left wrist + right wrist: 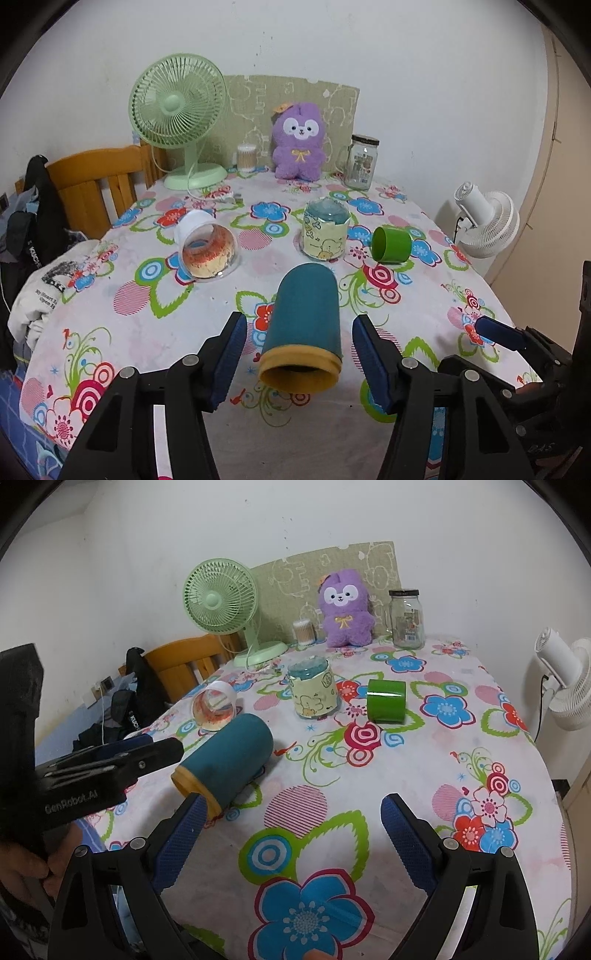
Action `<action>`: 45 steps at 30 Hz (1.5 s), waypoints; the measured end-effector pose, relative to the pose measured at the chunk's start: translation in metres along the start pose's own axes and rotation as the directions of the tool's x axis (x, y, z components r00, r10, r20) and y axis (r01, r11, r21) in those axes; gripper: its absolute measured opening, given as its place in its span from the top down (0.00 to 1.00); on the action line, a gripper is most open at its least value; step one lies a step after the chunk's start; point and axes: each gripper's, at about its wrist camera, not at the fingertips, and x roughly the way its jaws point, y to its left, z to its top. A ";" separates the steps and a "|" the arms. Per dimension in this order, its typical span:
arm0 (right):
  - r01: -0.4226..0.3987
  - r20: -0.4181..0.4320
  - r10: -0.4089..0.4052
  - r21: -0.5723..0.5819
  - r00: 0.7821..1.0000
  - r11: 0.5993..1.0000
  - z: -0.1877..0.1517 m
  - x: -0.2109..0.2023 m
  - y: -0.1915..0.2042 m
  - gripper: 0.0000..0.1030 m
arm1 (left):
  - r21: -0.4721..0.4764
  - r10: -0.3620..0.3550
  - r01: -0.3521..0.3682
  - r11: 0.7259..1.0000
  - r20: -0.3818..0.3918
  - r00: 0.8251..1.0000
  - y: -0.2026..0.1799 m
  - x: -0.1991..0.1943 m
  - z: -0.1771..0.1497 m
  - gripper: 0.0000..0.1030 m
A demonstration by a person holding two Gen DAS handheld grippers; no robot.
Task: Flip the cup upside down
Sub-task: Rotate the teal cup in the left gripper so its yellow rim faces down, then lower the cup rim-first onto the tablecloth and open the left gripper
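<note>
A teal cup with a yellow rim (pixel 304 317) lies on its side on the flowered tablecloth (pixel 207 306), mouth toward me. My left gripper (pixel 299 354) is open, its blue pads either side of the cup's mouth end, not touching. In the right wrist view the same cup (pixel 229 760) lies at left, with the left gripper (pixel 110 760) beside it. My right gripper (pixel 291 830) is open and empty over the cloth, to the right of the cup.
A clear cup with an orange pattern (pixel 207 247), a green cup (pixel 390 244) and a pale yellow cartoon cup (pixel 325 230) stand or lie further back. A green fan (pixel 177 110), purple plush (pixel 299 144) and glass jar (pixel 360 162) line the wall. A white fan (pixel 484 221) stands off the right edge.
</note>
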 end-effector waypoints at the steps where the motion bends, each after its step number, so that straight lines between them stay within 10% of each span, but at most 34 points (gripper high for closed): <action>1: 0.001 0.000 -0.001 0.000 1.000 1.000 0.000 0.000 0.000 0.06 | 0.001 -0.007 0.007 1.000 -0.007 1.000 0.000 0.002 0.002 0.32; 8: 0.014 -0.001 -0.014 0.018 1.000 1.000 -0.002 0.000 -0.005 0.06 | 0.045 -0.094 0.102 0.994 -0.160 0.983 -0.002 0.044 0.035 0.03; 20: 0.058 -0.008 -0.058 0.058 0.998 0.997 -0.004 0.001 -0.025 0.06 | 0.048 -0.149 0.177 0.983 -0.359 0.921 -0.028 0.109 0.040 0.01; 25: 0.059 -0.016 -0.058 0.076 0.998 0.995 -0.008 0.005 -0.032 0.06 | 0.063 -0.148 0.189 0.980 -0.405 0.902 -0.038 0.128 0.040 0.02; 32: 0.065 -0.019 -0.064 0.095 0.998 0.993 -0.010 0.005 -0.039 0.06 | 0.044 -0.139 0.176 0.983 -0.436 0.889 -0.035 0.143 0.037 0.30; 45: 0.054 -0.012 -0.053 0.091 0.999 0.994 -0.006 0.005 -0.035 0.06 | 0.032 -0.166 0.193 0.981 -0.390 0.906 -0.030 0.115 0.048 0.30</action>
